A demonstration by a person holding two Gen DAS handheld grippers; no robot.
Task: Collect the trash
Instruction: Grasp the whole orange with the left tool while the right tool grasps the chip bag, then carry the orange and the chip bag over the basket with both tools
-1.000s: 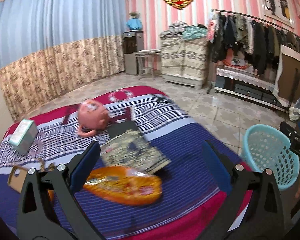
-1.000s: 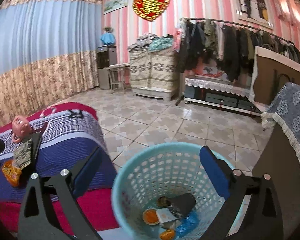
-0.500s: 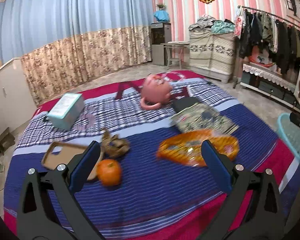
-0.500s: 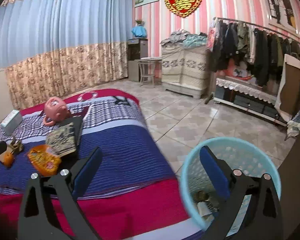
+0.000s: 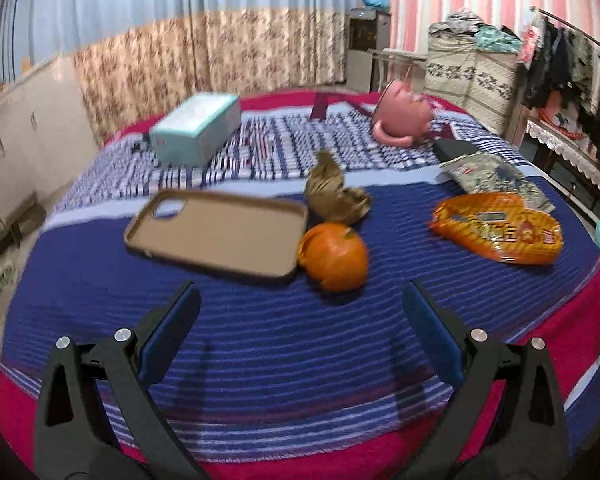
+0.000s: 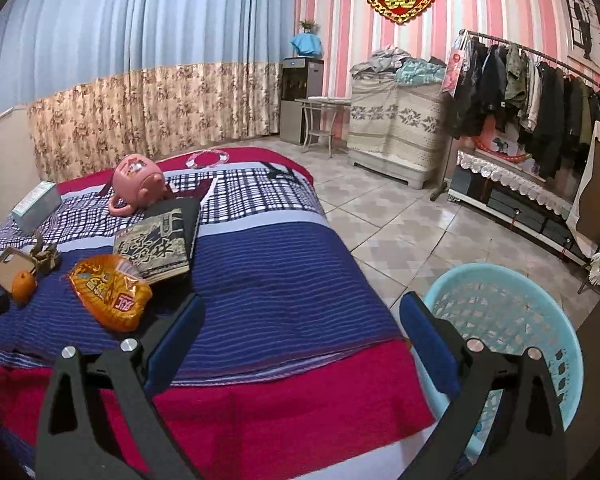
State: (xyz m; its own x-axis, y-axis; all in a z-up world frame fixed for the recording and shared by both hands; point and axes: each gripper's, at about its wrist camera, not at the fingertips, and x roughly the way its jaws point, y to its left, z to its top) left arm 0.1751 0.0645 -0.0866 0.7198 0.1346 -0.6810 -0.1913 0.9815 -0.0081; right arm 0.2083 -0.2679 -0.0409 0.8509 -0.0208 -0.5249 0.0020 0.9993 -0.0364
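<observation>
The left gripper (image 5: 300, 312) hangs with fingers spread and empty above the striped blue bed cover (image 5: 260, 344), near the round orange peel (image 5: 334, 255). The right gripper (image 6: 300, 324), likewise released, hovers beside the light-blue plastic basket (image 6: 540, 304).

My left camera looks along its fingers (image 5: 180, 312), low and close over the bed (image 5: 260, 352), facing the orange peel (image 5: 334, 256). My right camera sits farther back at the bed's foot, beside the laundry basket (image 6: 540, 292). Both views share the peel (image 6: 23, 286) and the bed (image 6: 280, 288).
</observation>
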